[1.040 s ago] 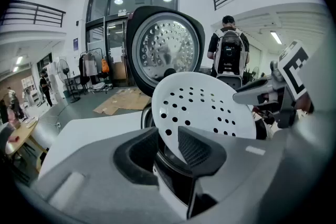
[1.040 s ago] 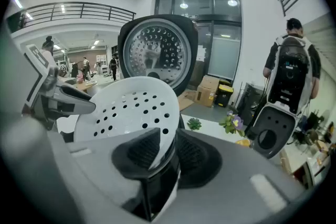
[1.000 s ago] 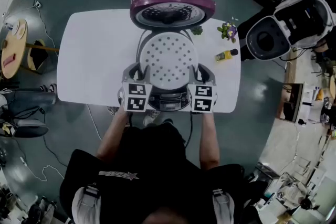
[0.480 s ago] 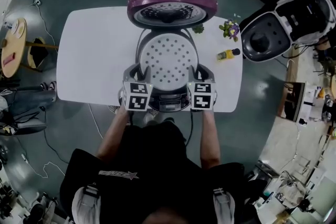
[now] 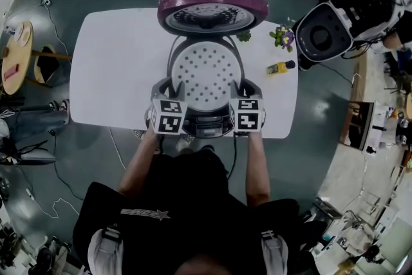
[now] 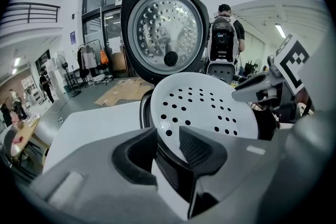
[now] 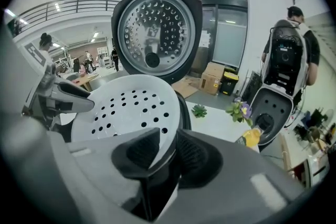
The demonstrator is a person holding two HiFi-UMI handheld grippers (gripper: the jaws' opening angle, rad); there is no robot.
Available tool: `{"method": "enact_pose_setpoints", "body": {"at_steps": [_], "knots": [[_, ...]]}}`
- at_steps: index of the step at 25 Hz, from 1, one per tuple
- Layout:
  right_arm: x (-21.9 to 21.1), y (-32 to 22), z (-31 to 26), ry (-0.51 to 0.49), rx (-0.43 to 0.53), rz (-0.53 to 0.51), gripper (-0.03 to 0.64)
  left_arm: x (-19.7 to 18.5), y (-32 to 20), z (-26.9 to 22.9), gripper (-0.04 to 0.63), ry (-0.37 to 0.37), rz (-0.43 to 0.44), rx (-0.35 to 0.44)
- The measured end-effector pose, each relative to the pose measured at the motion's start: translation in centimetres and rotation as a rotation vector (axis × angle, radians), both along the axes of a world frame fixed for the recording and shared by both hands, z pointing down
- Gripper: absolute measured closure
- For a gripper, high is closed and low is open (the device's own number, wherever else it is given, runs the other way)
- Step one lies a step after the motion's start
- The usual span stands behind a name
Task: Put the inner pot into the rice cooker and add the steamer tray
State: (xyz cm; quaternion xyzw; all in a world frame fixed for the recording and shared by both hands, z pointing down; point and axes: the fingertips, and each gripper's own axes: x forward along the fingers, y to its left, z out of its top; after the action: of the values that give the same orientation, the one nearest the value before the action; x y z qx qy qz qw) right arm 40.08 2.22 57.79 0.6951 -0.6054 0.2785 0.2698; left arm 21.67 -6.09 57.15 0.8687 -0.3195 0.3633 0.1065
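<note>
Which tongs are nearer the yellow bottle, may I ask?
Right. The right tongs grip the steamer tray on the rim nearest the bottle; the left tongs, jaws just opening, straddle the opposite rim.

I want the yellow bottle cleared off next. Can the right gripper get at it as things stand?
Probably not yet: the right gripper is clamped on the rim of the steamer tray. Once it lets go, the way looks free: the yellow bottle lies off to its right, with only bare table between.
</note>
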Motion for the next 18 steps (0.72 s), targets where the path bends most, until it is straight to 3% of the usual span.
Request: {"method": "enact_pose_setpoints", "body": {"at_steps": [7,11,18], "knots": [[-0.2,-0.1,-0.1,0.001,0.000,-0.001,0.507,0.0,0.1,-0.1,0.428,0.010,0.023,0.006],[-0.6,-0.2,-0.7,0.002,0.040,-0.032,0.422,0.4,0.3,-0.7,0.380,0.035,0.032,0.020],[-0.5,0.3,-1.4,0.009,0.080,-0.011,0.417,0.5,0.4,-1.6,0.368,0.062,0.039,0.051]]}}
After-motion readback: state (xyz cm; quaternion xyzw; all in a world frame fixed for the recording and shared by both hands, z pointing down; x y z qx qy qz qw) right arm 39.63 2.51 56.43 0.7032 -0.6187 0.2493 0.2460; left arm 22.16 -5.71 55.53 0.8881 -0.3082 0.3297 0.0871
